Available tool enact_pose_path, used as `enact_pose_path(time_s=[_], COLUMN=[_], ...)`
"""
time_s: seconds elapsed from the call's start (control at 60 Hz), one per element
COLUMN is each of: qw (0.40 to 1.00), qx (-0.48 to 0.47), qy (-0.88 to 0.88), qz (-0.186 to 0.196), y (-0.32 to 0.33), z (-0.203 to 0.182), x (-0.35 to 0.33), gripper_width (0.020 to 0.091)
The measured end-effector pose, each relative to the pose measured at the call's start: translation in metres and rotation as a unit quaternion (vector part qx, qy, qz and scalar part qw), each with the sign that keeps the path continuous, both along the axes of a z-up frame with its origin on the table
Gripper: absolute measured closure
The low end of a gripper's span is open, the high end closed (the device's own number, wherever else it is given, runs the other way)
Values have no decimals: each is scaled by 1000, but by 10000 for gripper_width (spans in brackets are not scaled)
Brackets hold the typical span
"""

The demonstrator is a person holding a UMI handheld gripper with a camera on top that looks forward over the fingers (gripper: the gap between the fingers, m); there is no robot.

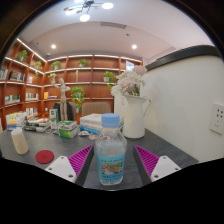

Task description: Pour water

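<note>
The tool [110,162] has its fingers spread apart, the water bottle [110,150] standing between them on the grey surface [170,150] with a gap at either side, its pale cap apparently on. A red lid [44,156] lies off to the left, and a white jug of flowers [133,112] stands beyond the bottle. Closing off-centre could tip the bottle; squeezing it too hard could crush its thin wall.

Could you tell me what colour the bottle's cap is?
Light blue, on the water bottle; seen in the gripper view.
</note>
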State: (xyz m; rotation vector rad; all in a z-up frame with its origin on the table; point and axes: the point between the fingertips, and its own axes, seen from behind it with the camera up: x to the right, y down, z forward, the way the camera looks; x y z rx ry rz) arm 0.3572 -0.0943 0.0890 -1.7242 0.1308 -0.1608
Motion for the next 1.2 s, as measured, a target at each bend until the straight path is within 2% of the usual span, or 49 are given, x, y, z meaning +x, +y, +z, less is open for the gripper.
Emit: enact_pose_path(time_s=[0.117,0.2,0.283,0.3,0.367,0.383,0.467,0.483,0.667,0.817,1.0,1.2], qw=[1000,1000,1000,1000,1000,1000,1000,1000,999,995,966,880], qx=[2,-8,-2,-1,5,7,14,15,8,6,-9,-25], qy=[-15,-24,-26,-25,-15,-15,-17,-18,-34,-91,-247,-456], qz=[3,8,13,13,11,10,10,10,12,26,75,132], y=[13,19,18,17,17,16,14,13,10,8,34,65], z=[-4,-9,-6,-6,-6,-6,-5,-5,-4,18,45,54], x=[1,-2,-5,-4,-1,-2,-2,-2,-5,-29,-101,-199], gripper_width=[431,613,663,701,753,795,818,848,850,850,850,851])
